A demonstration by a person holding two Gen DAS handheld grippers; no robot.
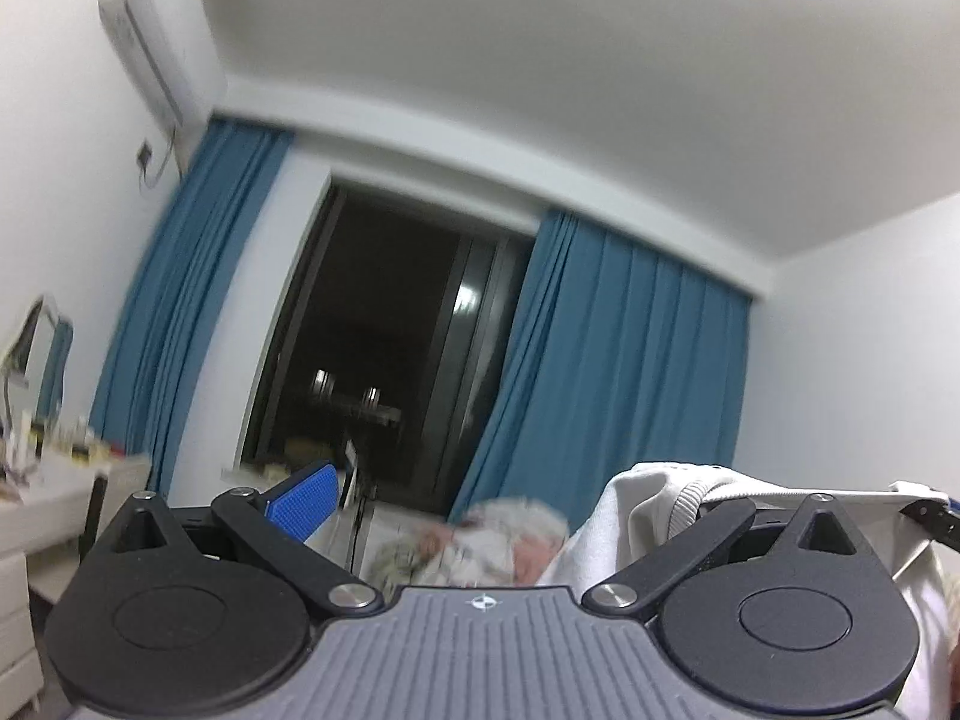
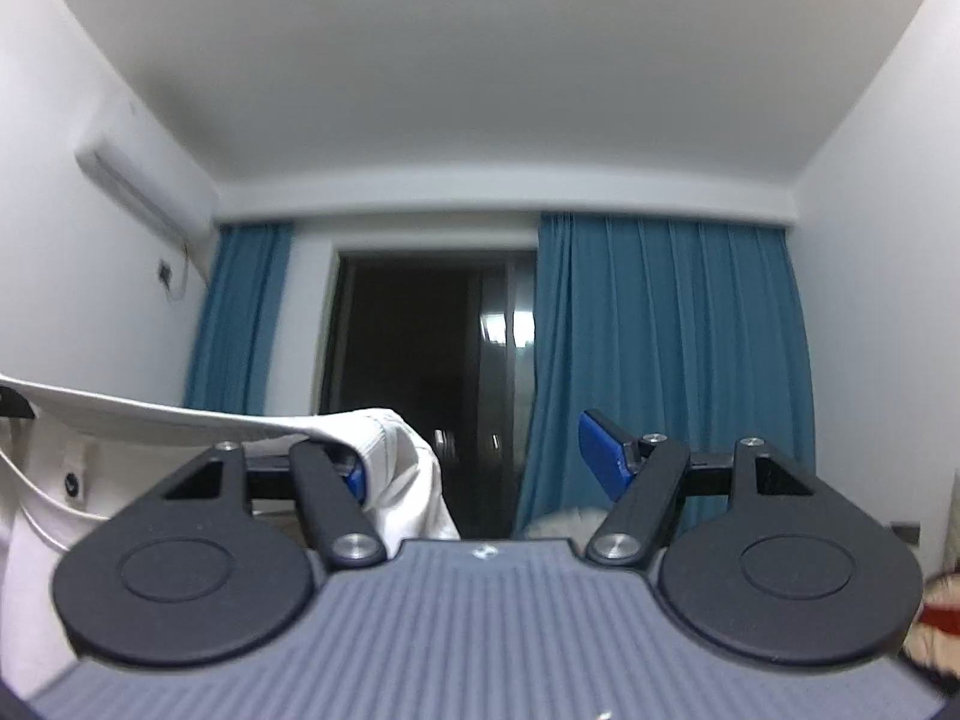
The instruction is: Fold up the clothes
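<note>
A white garment [image 1: 654, 516] hangs stretched between my two grippers, held up in the air. In the left wrist view my left gripper [image 1: 480, 510] has its jaws wide apart, and the cloth drapes over the right finger, hiding its pad; the left blue pad [image 1: 303, 501] is bare. In the right wrist view the same garment [image 2: 396, 450] drapes over the left finger of my right gripper [image 2: 480, 462], whose jaws are also wide apart; the right blue pad [image 2: 603, 456] is bare. A strip of the cloth [image 2: 150, 414] runs off to the left.
Both cameras point up toward a dark window [image 2: 432, 348] with blue curtains [image 2: 666, 348] and the white ceiling. An air conditioner [image 1: 156, 54] hangs on the left wall. A white desk [image 1: 54, 492] with small items stands at left. A pile of other clothes [image 1: 480, 540] lies below.
</note>
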